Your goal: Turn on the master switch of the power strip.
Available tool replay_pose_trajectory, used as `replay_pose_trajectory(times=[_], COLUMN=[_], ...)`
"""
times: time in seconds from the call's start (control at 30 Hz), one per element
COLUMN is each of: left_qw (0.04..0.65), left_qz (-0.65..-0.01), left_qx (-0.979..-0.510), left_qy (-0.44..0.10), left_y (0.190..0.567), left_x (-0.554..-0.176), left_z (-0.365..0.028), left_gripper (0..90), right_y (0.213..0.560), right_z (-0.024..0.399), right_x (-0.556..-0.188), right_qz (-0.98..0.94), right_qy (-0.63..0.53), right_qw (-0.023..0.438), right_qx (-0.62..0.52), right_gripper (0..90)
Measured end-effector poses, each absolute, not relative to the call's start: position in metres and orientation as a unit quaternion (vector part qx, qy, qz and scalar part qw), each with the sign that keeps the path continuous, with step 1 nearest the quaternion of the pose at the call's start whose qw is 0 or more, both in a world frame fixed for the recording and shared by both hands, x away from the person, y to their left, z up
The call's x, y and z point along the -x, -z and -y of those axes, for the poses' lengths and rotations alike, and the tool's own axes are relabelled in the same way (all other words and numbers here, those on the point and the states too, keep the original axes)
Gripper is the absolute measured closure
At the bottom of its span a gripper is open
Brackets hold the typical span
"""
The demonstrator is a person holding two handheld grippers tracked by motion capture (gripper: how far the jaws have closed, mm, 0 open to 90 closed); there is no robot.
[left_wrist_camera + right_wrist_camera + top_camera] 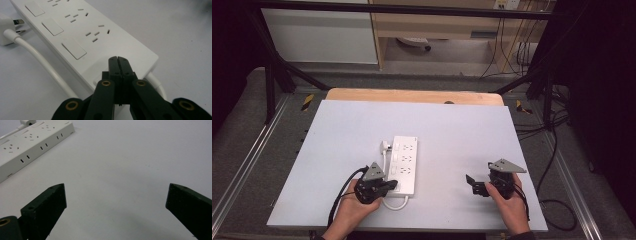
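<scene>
A: Since the left gripper [117,58] has its two black jaws pressed flat together with nothing between them, where does its tip sit against the white plastic power strip [404,164]?

B: Right over the strip's near end, at the corner where the white round cable [395,205] leaves the body. In the left gripper view the closed tip lies just short of the nearest of the white rectangular rocker switches [73,48], which lies ahead and a little to the left of it. Whether the tip touches the casing I cannot tell.

A: And how does the strip lie?

B: Its long axis runs away from the person, near end by the left hand [352,207], far end toward the middle of the pale grey table top [462,130]. The switches run along its left side and the sockets along its right. The white plug [385,146] rests on the table just beside the strip's left edge.

A: The other arm?

B: The right gripper [474,184] is well apart to the right over bare table, jaws spread wide and empty, so the left is clearly the nearer one for any press on a switch
</scene>
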State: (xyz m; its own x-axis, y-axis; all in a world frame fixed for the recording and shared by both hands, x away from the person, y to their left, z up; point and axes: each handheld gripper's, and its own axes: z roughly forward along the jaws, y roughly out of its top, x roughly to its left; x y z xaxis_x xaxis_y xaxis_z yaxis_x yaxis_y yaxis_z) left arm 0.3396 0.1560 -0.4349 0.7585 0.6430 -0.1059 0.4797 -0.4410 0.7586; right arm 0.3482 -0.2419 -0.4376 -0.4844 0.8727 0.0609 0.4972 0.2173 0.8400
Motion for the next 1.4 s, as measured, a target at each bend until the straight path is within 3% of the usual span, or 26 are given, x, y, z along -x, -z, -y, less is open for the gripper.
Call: replay_pose_trajectory(times=[1.4], left_qw=[0.412], left_qz=[-0.336], left_qx=[-0.839], left_qy=[-0.116], left_y=[0.4336], left_x=[-0.3376], left_z=[-0.1561], left_gripper=[90.0], right_y=[0.4381], right_z=[0.2437], right_x=[-0.3483], right_qz=[-0.745], right_qy=[-0.426], right_qw=[0.221], right_qx=[-0.464], right_gripper=[3.6])
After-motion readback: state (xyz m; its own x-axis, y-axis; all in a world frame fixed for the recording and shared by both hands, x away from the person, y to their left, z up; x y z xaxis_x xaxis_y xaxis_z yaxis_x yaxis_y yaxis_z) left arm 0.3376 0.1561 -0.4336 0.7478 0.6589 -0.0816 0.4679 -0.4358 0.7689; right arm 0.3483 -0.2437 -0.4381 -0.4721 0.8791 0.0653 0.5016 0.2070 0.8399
